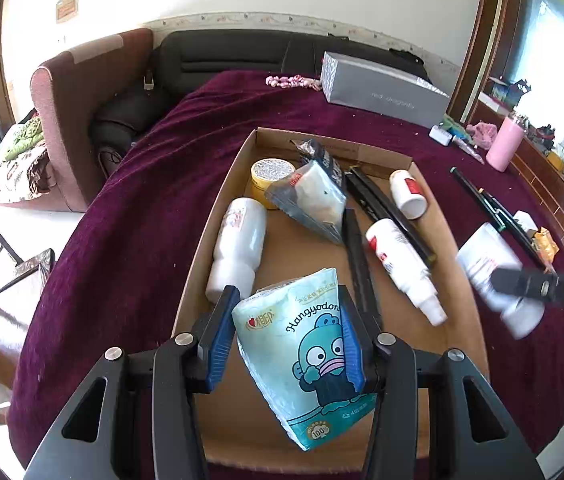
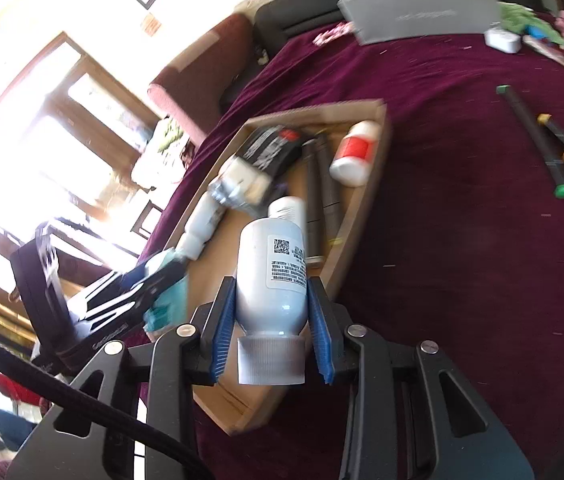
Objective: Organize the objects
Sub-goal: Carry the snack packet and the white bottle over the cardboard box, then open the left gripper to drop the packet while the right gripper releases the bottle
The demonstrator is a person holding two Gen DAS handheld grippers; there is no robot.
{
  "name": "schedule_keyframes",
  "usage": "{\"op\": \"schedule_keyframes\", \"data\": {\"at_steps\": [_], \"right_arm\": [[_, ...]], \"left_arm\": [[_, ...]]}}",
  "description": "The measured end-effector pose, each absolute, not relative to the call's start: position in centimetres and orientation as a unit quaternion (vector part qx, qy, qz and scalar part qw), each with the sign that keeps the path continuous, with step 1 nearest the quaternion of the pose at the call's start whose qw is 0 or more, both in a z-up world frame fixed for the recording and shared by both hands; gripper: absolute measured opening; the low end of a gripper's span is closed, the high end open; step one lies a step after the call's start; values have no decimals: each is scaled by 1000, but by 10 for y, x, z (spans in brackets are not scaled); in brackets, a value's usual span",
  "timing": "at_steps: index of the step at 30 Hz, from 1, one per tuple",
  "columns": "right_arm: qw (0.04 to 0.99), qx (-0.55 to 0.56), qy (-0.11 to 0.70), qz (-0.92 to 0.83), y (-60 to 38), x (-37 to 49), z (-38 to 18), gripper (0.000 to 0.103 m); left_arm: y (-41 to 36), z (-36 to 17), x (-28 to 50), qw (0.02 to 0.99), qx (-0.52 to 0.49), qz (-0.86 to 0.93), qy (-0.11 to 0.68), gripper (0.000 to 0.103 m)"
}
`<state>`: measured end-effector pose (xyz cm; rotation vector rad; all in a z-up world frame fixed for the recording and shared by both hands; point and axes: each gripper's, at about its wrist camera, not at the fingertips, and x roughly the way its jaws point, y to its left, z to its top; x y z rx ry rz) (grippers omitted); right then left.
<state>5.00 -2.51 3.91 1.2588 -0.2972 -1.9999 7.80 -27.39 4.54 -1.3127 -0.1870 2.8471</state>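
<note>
The left gripper [image 1: 288, 332] holds a pale blue soft tissue pack printed with a cartoon fish [image 1: 306, 356], its blue pads pressed against the pack's two sides so that the pack bulges between them. It hangs over the near end of the shallow brown cardboard tray [image 1: 218, 208], which rests on the dark purple velvet cloth [image 1: 130, 208]. This seems a sensible hold for a soft thing: gripped across its width, it cannot slip or fold.

The right gripper [image 2: 272, 326] is closed on a white plastic bottle with a ribbed cap [image 2: 272, 276], clamped on the body near the shoulder with the cap pointing back toward the camera. It is over the tray's near right edge, probably bound for the open cardboard floor there.

Already lying in the tray are a tall white bottle [image 1: 238, 244] along the left wall, a yellow round jar [image 1: 270, 178], a clear bag of white items [image 1: 314, 200], a small white spray bottle with a red label [image 1: 402, 260], a squat white and red pill bottle [image 1: 408, 194] and dark slim sticks [image 1: 386, 212]. Laid flat, none can topple.

Dark pens with green ends [image 2: 538, 140] are outside on the cloth, likely next to be gathered.
</note>
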Motion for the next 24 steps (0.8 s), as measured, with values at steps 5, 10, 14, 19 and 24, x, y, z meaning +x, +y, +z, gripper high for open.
{"op": "schedule_keyframes", "data": {"at_steps": [5, 10, 14, 19, 24], "right_arm": [[377, 507, -98, -769, -67, 52, 25, 33], [365, 511, -77, -774, -88, 52, 15, 33], [350, 508, -58, -785, -94, 48, 10, 33], [340, 508, -49, -790, -95, 46, 8, 33], [325, 502, -32, -801, -98, 46, 7, 33]], "left_arm": [[-276, 43, 56, 4, -439, 897, -49, 41], [-271, 43, 43, 4, -443, 896, -34, 42], [-270, 43, 35, 14, -444, 895, -36, 42], [-263, 39, 27, 24, -447, 894, -31, 42], [-257, 33, 16, 22, -453, 891, -23, 42]]}}
